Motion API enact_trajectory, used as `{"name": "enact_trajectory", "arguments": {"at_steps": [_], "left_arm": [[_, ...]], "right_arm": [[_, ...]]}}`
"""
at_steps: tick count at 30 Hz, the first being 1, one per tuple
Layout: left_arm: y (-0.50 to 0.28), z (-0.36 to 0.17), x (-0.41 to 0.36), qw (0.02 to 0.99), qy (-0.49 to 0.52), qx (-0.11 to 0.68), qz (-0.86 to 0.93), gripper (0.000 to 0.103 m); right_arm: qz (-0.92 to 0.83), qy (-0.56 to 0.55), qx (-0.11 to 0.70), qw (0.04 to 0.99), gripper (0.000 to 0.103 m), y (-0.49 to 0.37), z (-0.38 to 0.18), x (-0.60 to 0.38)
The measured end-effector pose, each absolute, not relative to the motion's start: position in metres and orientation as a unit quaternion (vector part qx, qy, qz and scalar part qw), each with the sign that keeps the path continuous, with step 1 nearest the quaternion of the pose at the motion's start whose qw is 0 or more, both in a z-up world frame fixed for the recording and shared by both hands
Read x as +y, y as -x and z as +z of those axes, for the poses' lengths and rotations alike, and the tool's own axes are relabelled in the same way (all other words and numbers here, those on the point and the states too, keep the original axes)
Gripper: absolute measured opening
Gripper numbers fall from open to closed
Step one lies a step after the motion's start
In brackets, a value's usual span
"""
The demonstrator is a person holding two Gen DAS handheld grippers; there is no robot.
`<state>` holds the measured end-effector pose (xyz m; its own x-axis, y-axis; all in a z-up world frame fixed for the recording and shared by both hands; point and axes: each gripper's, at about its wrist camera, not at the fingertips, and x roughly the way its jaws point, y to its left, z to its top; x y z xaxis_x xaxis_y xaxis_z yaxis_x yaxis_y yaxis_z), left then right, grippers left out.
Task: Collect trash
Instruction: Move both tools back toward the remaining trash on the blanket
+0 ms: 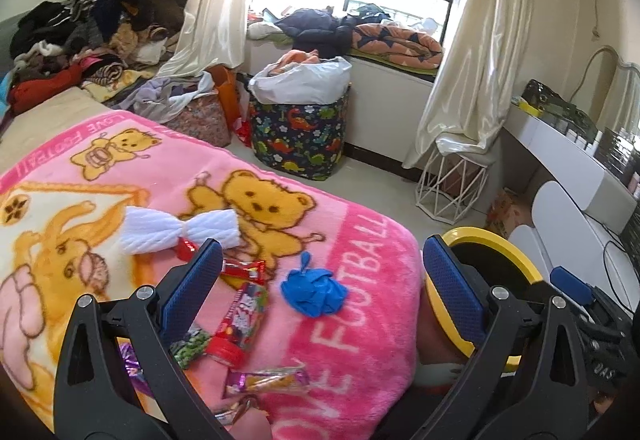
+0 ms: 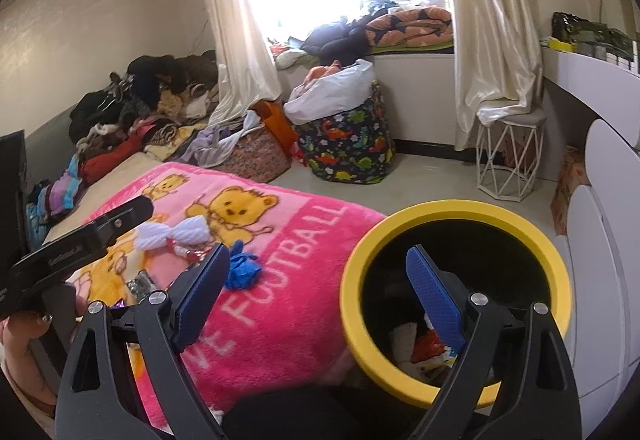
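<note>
A crumpled blue glove [image 1: 314, 292] lies on the pink bear blanket [image 1: 120, 183], with several snack wrappers [image 1: 243, 320] left of it and a flat wrapper [image 1: 267, 380] nearer me. A white bow [image 1: 180, 230] lies beyond them. My left gripper [image 1: 320, 280] is open and empty, held above the wrappers and glove. A yellow-rimmed black bin [image 2: 456, 215] stands beside the bed, with trash [image 2: 430, 350] inside. My right gripper [image 2: 320, 272] is open and empty, its right finger over the bin mouth. The glove [image 2: 241, 268] and bow [image 2: 174, 234] also show in the right wrist view.
A dinosaur-print basket [image 1: 300, 135] with a white bag stands on the floor by the window. A clothes pile [image 1: 84, 35] covers the bed's far end. A white wire stool [image 2: 510, 155] and a white desk [image 2: 600, 87] stand to the right.
</note>
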<state>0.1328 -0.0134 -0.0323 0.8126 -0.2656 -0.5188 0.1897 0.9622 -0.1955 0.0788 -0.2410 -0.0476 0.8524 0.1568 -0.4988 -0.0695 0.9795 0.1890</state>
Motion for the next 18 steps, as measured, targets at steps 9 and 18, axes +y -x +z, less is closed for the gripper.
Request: {"name": "enact_trajectory", "arguments": {"at_steps": [9,18], "left_arm": [[-0.14,-0.04,0.028,0.951,0.089,0.285,-0.083,0.092],[-0.148,-0.046,0.074,0.952,0.1,0.286,-0.043,0.092]], "right_arm": [[0.095,-0.052,0.281,0.953,0.087,-0.087,-0.056,-0.199],[0.141,-0.021,0.308,0.941,0.087,-0.094,-0.068,-0.154]]}}
